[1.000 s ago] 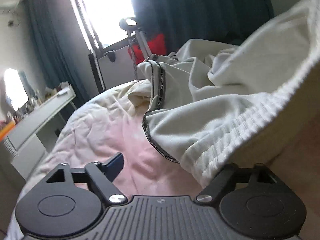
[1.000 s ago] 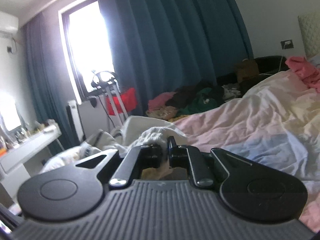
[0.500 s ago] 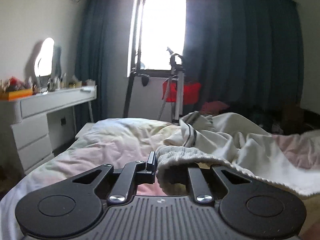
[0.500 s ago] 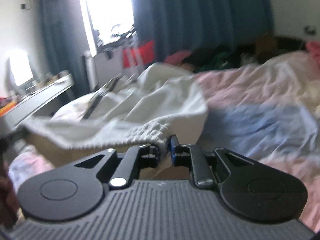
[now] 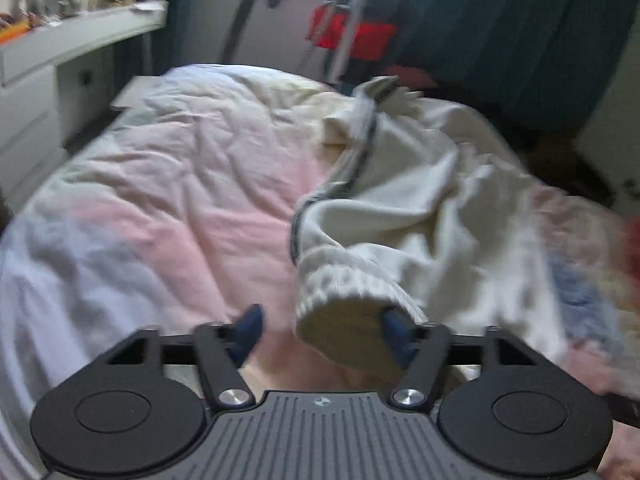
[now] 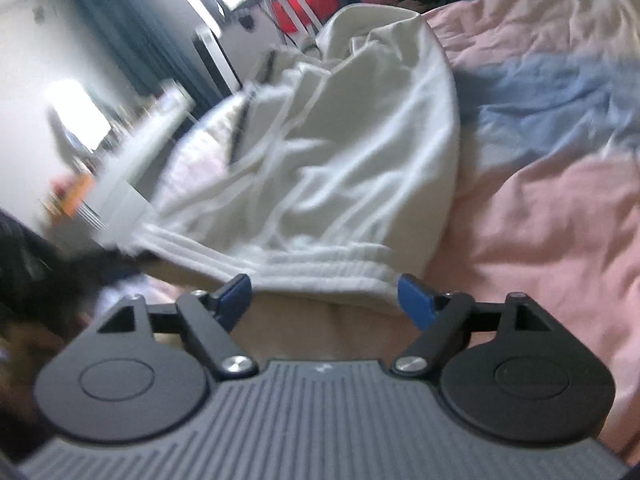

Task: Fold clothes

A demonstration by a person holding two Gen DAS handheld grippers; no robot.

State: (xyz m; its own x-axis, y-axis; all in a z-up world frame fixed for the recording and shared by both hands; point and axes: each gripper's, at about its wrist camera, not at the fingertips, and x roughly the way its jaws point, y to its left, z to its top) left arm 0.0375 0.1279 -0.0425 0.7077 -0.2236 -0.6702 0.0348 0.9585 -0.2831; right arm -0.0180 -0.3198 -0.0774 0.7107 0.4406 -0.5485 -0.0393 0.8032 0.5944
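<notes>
Rumpled pink bedding [image 5: 168,200] fills my view; both my grippers are spread wide, gripping nothing; the left gripper [image 5: 320,334] has the cream garment's [image 5: 400,216] ribbed hem draped over one finger; my right gripper [image 6: 328,300] sits just behind its waistband [image 6: 320,272].

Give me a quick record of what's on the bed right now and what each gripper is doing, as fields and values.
surface: bed with a pink, blue and white duvet
garment: white garment, crumpled, lying on the duvet
garment detail: ribbed waistband nearest the grippers
left gripper: open, the waistband's end between its fingers
right gripper: open, waistband just ahead of it
image quality: both views motion-blurred
</notes>
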